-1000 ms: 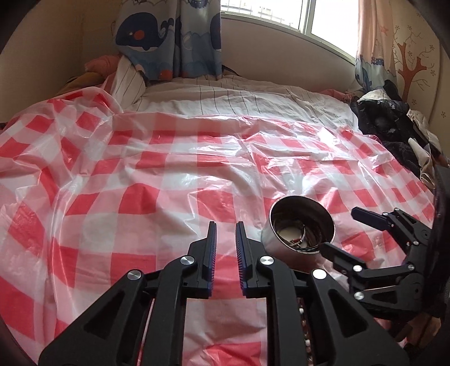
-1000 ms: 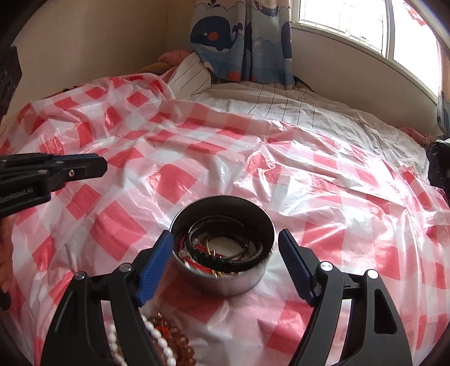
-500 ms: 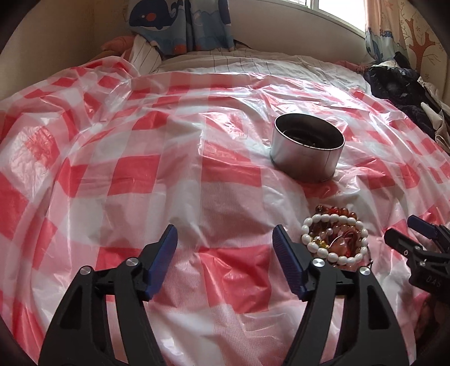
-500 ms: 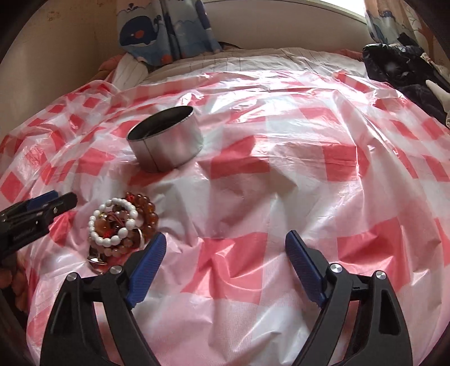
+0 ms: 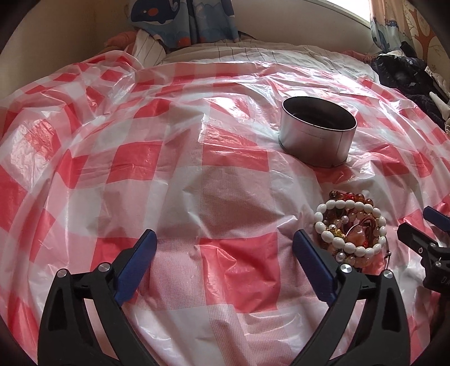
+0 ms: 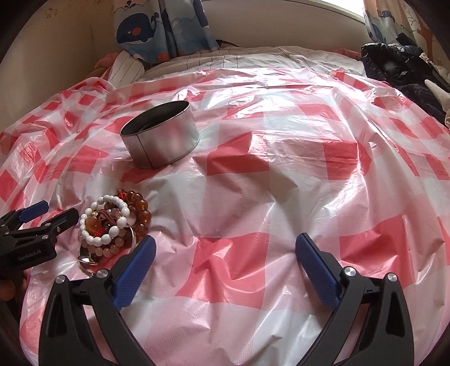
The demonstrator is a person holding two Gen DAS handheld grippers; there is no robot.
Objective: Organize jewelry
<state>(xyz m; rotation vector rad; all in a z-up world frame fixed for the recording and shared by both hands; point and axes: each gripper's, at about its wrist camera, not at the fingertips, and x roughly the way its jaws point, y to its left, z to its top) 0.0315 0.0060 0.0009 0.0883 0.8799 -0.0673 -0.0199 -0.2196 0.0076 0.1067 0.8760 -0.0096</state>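
Left wrist view puts your left gripper [image 5: 223, 245] at the bottom of the frame with its blue-padded fingers [image 5: 137, 260] spread wide and nothing between them, only the red-and-white checked plastic sheet [image 5: 140, 157] below. The pile of bracelets [image 5: 350, 229] lies at the lower right of that frame, just beside the tip of your right-hand finger pad; a ring of white beads [image 5: 323, 208] sits on top of amber and pinkish beads. Above the pile, toward the upper right, the round metal tin [image 5: 316, 140] stands upright on the sheet, apart from the bracelets, its inside too dark to read. At the far right edge you see the tips of your right gripper [image 5: 422, 225], near the pile but not touching it. In the right wrist view your right gripper [image 6: 225, 250] is likewise spread wide and holds nothing, its fingers over bare sheet [image 6: 281, 197] at the bottom of the frame. There the bracelets [image 6: 112, 222] sit at the lower left, just beside the left finger pad, and the tin [image 6: 161, 138] stands above them in the upper left. Your left gripper [image 6: 50, 212] pokes in from the left edge, its tips close to the pile. A whale-print curtain [image 6: 157, 25] hangs at the top, and dark clothing [image 6: 399, 67] is heaped at the upper right.
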